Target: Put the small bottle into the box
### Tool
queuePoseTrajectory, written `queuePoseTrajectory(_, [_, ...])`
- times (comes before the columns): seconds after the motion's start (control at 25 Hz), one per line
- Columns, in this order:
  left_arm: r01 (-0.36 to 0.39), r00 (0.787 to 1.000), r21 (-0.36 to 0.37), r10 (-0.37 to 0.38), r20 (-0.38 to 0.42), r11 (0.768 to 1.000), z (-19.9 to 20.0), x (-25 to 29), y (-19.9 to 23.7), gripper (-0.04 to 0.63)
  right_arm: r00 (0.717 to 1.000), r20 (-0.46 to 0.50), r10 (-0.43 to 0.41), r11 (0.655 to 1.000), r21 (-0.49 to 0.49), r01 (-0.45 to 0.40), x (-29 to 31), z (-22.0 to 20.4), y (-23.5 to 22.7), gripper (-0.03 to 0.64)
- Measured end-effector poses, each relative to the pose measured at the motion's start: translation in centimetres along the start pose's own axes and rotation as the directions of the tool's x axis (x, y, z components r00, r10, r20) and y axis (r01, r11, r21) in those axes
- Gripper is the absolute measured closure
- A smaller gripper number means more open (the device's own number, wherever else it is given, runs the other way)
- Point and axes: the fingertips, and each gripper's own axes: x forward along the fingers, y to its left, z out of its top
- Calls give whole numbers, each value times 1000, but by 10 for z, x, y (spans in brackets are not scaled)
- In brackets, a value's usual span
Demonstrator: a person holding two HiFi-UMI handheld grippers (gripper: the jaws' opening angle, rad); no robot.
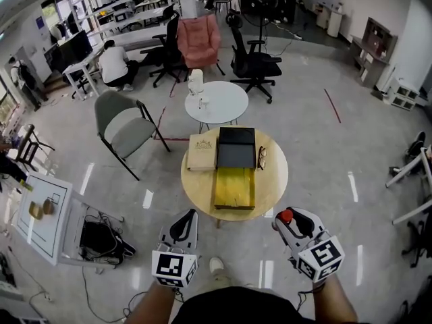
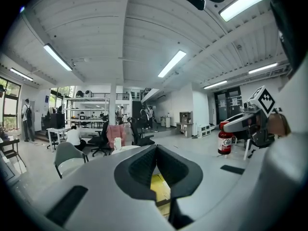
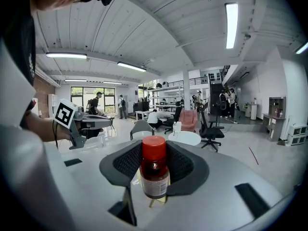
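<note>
Right hand-held gripper [image 1: 289, 220] clamped on upright bottle [image 3: 155, 172], well short of the bench [image 1: 273, 181]; left hand-held gripper [image 2: 156, 152] closed, empty; best to carry the bottle level over the box [image 1: 235, 155] and lower it inside before releasing.

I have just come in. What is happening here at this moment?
A person stands before a round table with a hand-held gripper in each hand. The right hand-held gripper is shut on a small bottle with a red cap, upright between its jaws. The left hand-held gripper is shut and empty. The box lies open on the table, and the bottle is not yet in it.
</note>
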Motion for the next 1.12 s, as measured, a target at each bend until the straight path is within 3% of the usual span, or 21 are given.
queuePoseTrajectory(0.92, [110,993,25,-111,41,994,21,73,90,578,994,10,-109,994,-3,109,88,49,0,457])
queuePoseTrajectory(1.12, [150,988,22,-151,43,988,20,78,92,578,992,9,-128,992,-1,128,99,54,3,457])
